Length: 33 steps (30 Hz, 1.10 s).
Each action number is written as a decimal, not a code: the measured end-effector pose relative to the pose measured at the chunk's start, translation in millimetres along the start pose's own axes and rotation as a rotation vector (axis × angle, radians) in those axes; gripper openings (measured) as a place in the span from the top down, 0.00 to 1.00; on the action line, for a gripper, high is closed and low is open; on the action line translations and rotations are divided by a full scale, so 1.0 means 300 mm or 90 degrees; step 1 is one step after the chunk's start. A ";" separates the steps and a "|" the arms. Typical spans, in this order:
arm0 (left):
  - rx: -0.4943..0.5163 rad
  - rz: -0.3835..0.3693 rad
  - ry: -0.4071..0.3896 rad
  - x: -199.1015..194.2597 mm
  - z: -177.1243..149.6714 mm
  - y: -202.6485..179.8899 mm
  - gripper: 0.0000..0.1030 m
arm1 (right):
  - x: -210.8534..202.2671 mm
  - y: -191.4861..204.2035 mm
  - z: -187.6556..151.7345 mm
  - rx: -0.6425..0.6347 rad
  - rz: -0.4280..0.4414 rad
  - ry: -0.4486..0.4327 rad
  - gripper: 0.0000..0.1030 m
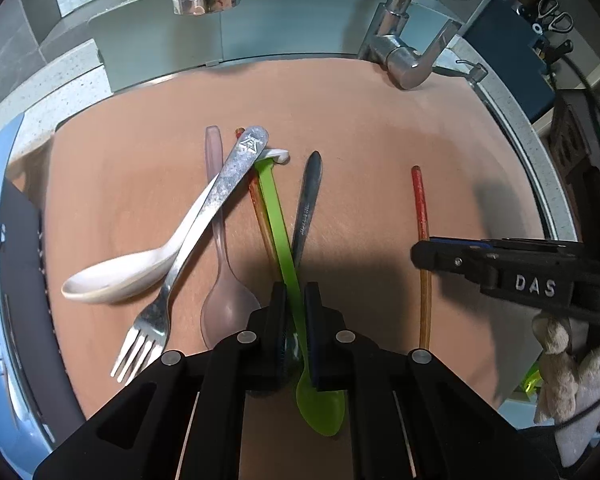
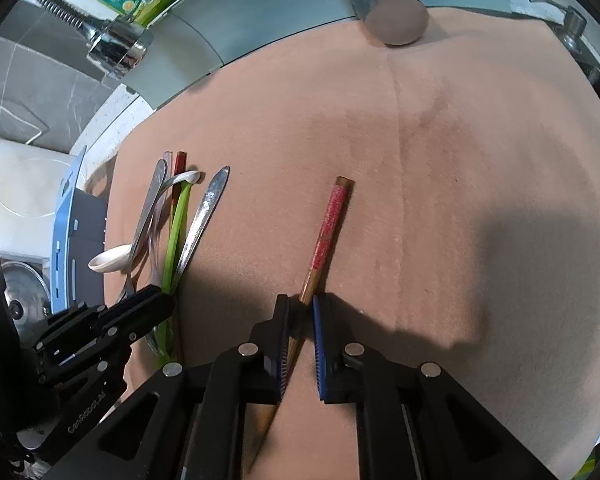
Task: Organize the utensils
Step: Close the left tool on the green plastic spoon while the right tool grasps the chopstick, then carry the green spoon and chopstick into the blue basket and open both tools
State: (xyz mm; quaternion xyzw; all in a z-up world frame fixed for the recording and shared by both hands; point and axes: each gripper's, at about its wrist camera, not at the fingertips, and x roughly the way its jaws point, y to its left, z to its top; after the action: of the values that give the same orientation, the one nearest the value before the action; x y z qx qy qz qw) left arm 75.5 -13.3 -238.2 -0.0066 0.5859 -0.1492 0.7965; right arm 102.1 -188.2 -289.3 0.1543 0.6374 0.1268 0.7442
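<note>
Utensils on pinkish-brown mat (image 1: 380, 120). Left gripper (image 1: 296, 304), lower centre, jaws nearly shut on slim green plastic spoon (image 1: 278, 216) in the pile. Right gripper (image 2: 300, 308), lower centre, clamps red-topped wooden chopstick (image 2: 326, 232), lying apart. Advice: lift straight, slowly, clearing the steel fork (image 1: 204, 224).

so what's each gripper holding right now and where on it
The left gripper is shut on the green spoon, low on its handle near the bowl. The right gripper is shut on the chopstick, on its bare wooden lower half.
</note>
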 end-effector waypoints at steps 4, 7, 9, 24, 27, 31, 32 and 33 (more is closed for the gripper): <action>-0.003 -0.018 0.000 -0.018 -0.024 -0.006 0.95 | -0.006 -0.010 0.000 0.013 0.011 0.001 0.92; 0.003 -0.028 0.001 -0.028 -0.042 -0.020 0.95 | -0.008 -0.016 -0.006 0.016 0.014 0.000 0.92; 0.004 -0.031 0.002 -0.028 -0.046 -0.028 0.95 | -0.010 -0.019 -0.009 0.018 0.016 0.000 0.93; -0.004 -0.055 -0.006 -0.023 -0.041 -0.053 0.95 | -0.041 -0.093 -0.012 0.073 0.058 -0.005 0.94; -0.004 -0.061 -0.015 -0.036 -0.036 -0.053 0.95 | -0.062 -0.104 -0.009 0.090 0.076 -0.009 0.94; -0.005 -0.065 -0.025 -0.062 -0.032 -0.040 0.95 | -0.107 -0.090 0.000 0.089 0.093 -0.029 0.94; -0.005 -0.065 -0.027 -0.068 -0.031 -0.037 0.95 | -0.117 -0.086 0.003 0.091 0.100 -0.033 0.94; -0.006 -0.064 -0.030 -0.074 -0.030 -0.032 0.95 | -0.129 -0.079 0.007 0.091 0.108 -0.037 0.94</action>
State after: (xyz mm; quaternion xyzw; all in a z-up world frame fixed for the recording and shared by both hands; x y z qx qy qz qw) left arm 58.8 -15.6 -218.5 -0.0434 0.5663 -0.1863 0.8017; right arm 98.0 -225.0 -263.2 0.2640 0.6077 0.1387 0.7360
